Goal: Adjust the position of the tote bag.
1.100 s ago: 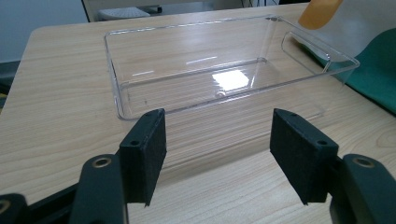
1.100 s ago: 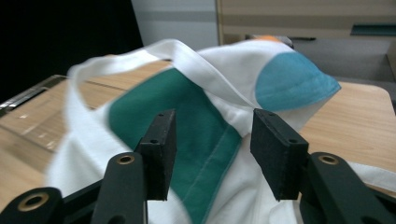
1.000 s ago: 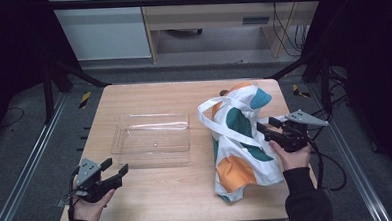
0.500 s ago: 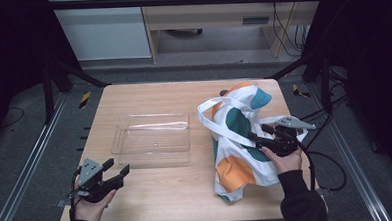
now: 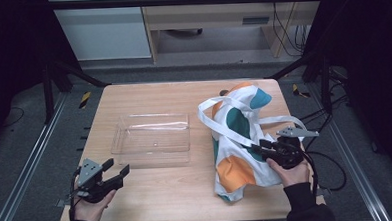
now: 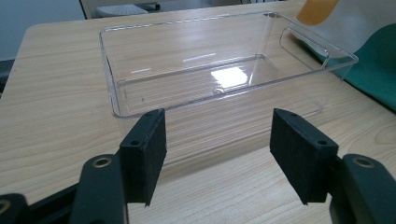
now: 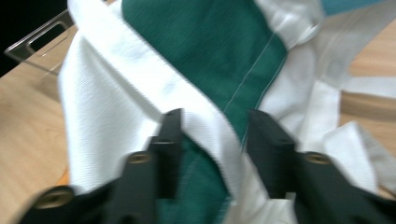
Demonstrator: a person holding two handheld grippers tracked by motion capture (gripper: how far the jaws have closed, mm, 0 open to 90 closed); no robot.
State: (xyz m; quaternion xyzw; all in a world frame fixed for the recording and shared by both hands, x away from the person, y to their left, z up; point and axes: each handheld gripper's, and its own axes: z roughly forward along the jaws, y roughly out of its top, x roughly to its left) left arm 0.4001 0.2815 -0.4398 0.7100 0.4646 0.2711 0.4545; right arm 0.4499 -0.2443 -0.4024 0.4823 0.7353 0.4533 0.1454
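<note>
A white tote bag (image 5: 240, 138) with teal and orange patches lies crumpled on the right half of the wooden table (image 5: 163, 202). My right gripper (image 5: 258, 147) is pushed into the bag's right side. Its jaws have just been closing. In the right gripper view a white strap (image 7: 140, 70) and teal cloth run between the jaws of my right gripper (image 7: 215, 140), which still stand apart. My left gripper (image 5: 117, 168) rests open near the front left corner. It points at the empty clear plastic tray (image 6: 112, 88) and has nothing between the jaws of my left gripper (image 6: 219, 158).
The clear tray (image 5: 152, 137) sits at the table's middle left, a hand's width from the bag. The bag's long handles loop over its top. Cables trail off the table's right edge, and dark frame posts stand at both sides.
My right gripper has slid left and down into the bag, and its jaws have narrowed around the cloth. The left gripper, the tray and the bag's place are unchanged.
</note>
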